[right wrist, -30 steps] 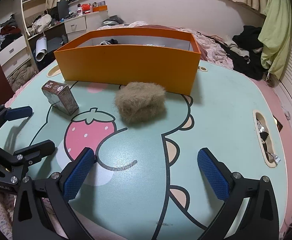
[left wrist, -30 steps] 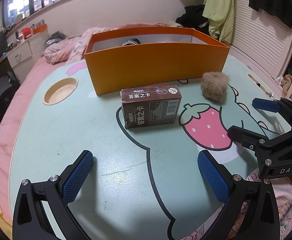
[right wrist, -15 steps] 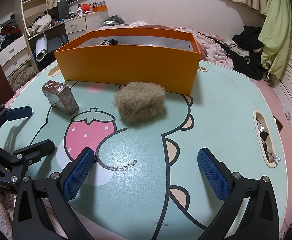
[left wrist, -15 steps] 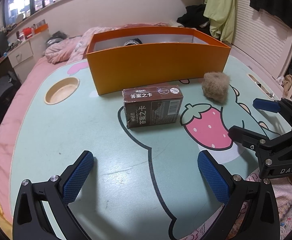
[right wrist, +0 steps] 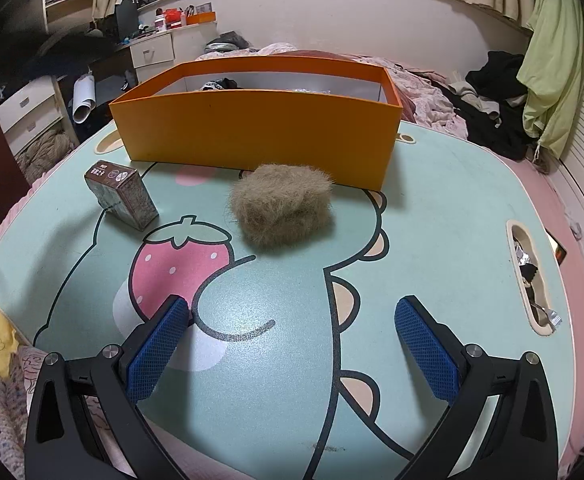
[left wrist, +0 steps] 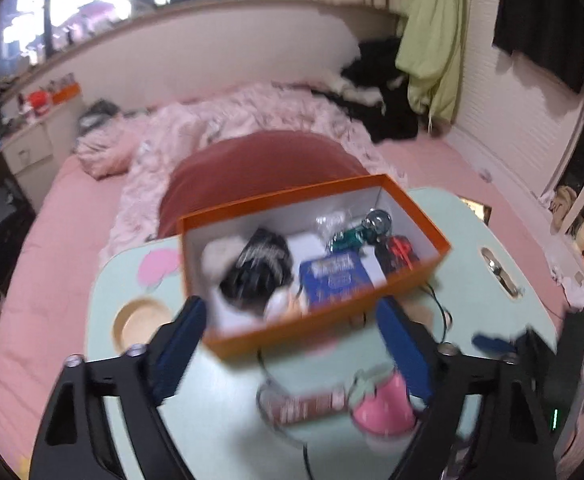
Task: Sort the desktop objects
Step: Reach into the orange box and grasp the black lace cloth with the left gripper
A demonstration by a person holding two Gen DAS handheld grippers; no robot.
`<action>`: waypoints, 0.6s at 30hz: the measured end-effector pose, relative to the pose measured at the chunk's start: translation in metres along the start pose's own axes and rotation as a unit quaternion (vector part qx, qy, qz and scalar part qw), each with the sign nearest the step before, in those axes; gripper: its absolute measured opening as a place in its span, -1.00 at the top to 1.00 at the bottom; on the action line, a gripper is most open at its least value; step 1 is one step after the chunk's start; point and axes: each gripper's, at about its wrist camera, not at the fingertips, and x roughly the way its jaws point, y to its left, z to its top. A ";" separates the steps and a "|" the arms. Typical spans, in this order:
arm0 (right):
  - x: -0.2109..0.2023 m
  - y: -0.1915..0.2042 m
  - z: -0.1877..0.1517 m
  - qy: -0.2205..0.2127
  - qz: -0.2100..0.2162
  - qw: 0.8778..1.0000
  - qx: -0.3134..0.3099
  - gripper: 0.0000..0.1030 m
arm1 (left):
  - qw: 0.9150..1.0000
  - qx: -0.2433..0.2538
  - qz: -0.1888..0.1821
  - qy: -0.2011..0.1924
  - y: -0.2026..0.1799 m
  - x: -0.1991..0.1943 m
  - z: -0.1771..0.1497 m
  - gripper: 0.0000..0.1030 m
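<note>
Looking through the left wrist view, which is motion-blurred, the left gripper (left wrist: pixel 292 344) sits above the open rectangular orange cardboard box (left wrist: pixel 332 320); its blue-padded jaws are closing with nothing clamped between them, and the box shows in the gap only as background. The box runs with its long axis from lower left to upper right and holds a black hair accessory (left wrist: pixel 259 268), a blue booklet (left wrist: pixel 338 278) and several small items too blurred to identify. Below the box, the small brown rectangular card box (left wrist: pixel 308 406) lies on the mint-green cartoon-printed tabletop (left wrist: pixel 219 420), its long axis roughly across the picture, just beside the printed pink strawberry (left wrist: pixel 384 408). In the right wrist view, the right gripper (right wrist: pixel 292 344) hangs over the tabletop (right wrist: pixel 452 220) with its blue-padded fingers (right wrist: pixel 155 348) wide apart and empty. The card box (right wrist: pixel 121 194) rests left of centre, its long axis running from upper left to lower right, one short end facing the orange box (right wrist: pixel 255 136). A tan fuzzy ball of fur (right wrist: pixel 283 210) lies just in front of the orange box's long wall, near the card box but apart from it.
</note>
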 end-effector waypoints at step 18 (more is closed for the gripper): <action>0.000 0.006 0.002 0.000 0.002 1.000 -0.001 -0.99 | 0.997 -0.024 0.059 0.037 0.017 0.082 0.033 0.40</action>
